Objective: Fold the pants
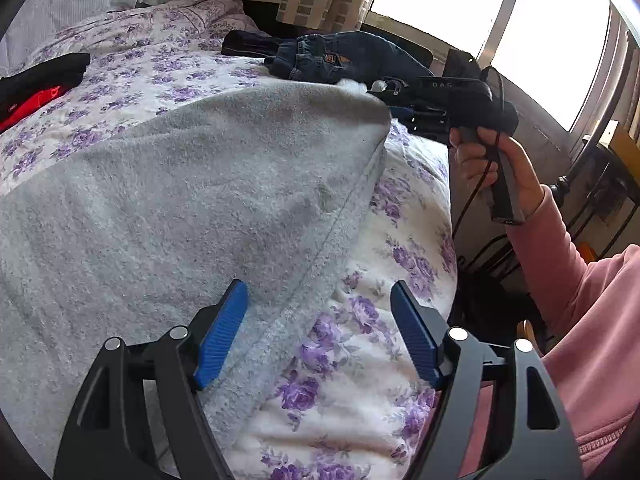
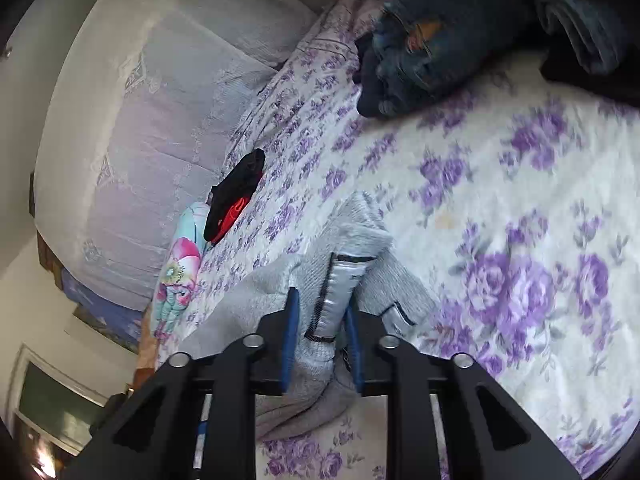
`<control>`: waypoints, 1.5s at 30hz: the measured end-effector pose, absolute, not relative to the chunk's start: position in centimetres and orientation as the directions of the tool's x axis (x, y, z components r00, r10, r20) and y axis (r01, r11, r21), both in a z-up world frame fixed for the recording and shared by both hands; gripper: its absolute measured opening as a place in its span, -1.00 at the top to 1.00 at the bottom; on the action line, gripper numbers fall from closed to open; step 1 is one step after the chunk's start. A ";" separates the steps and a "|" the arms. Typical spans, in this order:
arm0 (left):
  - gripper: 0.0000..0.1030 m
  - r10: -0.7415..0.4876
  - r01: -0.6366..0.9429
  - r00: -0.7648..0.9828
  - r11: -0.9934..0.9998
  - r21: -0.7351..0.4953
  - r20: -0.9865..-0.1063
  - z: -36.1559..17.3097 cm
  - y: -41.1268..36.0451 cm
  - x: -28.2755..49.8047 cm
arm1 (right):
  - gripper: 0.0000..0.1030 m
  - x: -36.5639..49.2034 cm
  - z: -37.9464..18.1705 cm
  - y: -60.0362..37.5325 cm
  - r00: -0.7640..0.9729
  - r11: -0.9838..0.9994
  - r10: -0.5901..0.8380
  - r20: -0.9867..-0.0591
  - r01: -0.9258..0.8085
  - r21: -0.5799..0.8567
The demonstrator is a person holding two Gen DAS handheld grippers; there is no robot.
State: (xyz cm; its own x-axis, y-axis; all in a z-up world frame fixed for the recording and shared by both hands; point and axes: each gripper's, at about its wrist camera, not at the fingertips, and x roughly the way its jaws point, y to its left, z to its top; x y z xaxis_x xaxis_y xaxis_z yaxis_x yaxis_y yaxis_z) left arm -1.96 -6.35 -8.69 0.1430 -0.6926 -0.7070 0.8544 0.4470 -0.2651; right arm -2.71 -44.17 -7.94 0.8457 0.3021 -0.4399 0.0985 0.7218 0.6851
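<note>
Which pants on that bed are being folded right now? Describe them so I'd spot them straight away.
On the purple-flowered bedspread, the fuzzy grey pants lie nearest, one end clamped in the right gripper. The other clothes are dark blue jeans and a black-and-red garment, farther off.

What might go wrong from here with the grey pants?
1. Only the right gripper holds the pants; the left gripper is open above their edge, so the lifted cloth may sag unevenly.
2. The right grip is on a bunched part, which may slip.
3. The jeans lie close and may get caught.
</note>
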 end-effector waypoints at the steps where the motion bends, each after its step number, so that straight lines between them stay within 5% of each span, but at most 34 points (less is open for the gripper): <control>1: -0.39 -0.694 0.852 0.142 0.449 -0.270 -0.706 -8.7 -6.3 -1.9 | 0.80 -3.3 -6.9 -43.9 0.863 0.734 0.302 -0.406 0.062 0.677; 4: -0.39 -0.699 0.841 0.133 0.455 -0.294 -0.703 -8.8 -5.9 -1.4 | 0.80 -5.3 -6.3 -43.8 0.892 0.717 0.285 -0.350 0.044 0.696; 8: -0.43 -0.699 0.838 0.122 0.453 -0.304 -0.705 -8.9 -5.9 -1.3 | 0.72 -5.3 -11.7 -45.7 0.848 0.690 0.211 -0.487 0.223 0.688; 10: -0.48 -0.688 0.846 0.129 0.452 -0.284 -0.714 -9.0 -6.3 -1.5 | 0.70 -5.9 -13.3 -46.1 0.858 0.654 0.233 -0.458 0.210 0.727; 13: -0.58 -0.667 0.860 0.157 0.455 -0.231 -0.729 -9.2 -6.8 -2.2 | 0.29 -7.4 -11.2 -45.5 0.868 0.701 0.147 -0.475 0.247 0.669; 15: -0.62 -0.658 0.867 0.171 0.454 -0.205 -0.733 -9.1 -6.9 -2.5 | 0.22 -8.6 -9.5 -44.7 0.882 0.740 0.102 -0.460 0.242 0.628; 23: -0.75 -0.641 0.794 0.373 0.595 -0.127 -0.671 -4.2 -0.6 -2.8 | 0.00 -7.2 -3.6 -33.2 0.858 0.854 0.388 -0.336 -0.198 0.481; 26: -0.78 -0.535 0.686 0.498 0.725 -0.067 -0.683 -4.0 3.8 -2.2 | -0.06 -4.1 -5.2 -28.0 0.771 0.845 0.489 -0.407 -0.304 0.440; 29: -0.78 -0.446 0.551 0.502 0.826 -0.123 -0.741 -6.1 8.1 -0.4 | -0.21 -0.4 -9.9 -24.9 0.671 0.884 0.453 -0.587 -0.249 0.396; 31: -0.73 -0.461 0.499 0.466 0.842 -0.207 -0.755 -7.9 10.4 0.0 | -0.22 -0.7 -10.0 -23.4 0.704 0.915 0.400 -0.587 -0.266 0.303; 37: -0.74 -0.438 0.485 0.590 0.864 -0.135 -0.678 -4.3 13.7 -3.5 | -0.29 -1.6 -7.4 -21.5 0.670 0.907 0.421 -0.611 -0.324 0.269; 41: -0.86 -0.268 0.303 0.668 0.950 -0.076 -0.694 -4.1 17.8 -2.7 | -0.46 -0.3 -6.4 -18.2 0.637 0.853 0.519 -0.569 -0.431 0.295; 45: -0.85 -0.209 0.232 0.605 0.969 -0.081 -0.768 -6.8 19.6 -1.6 | -0.58 2.2 -9.0 -14.1 0.524 0.871 0.420 -0.741 -0.463 0.167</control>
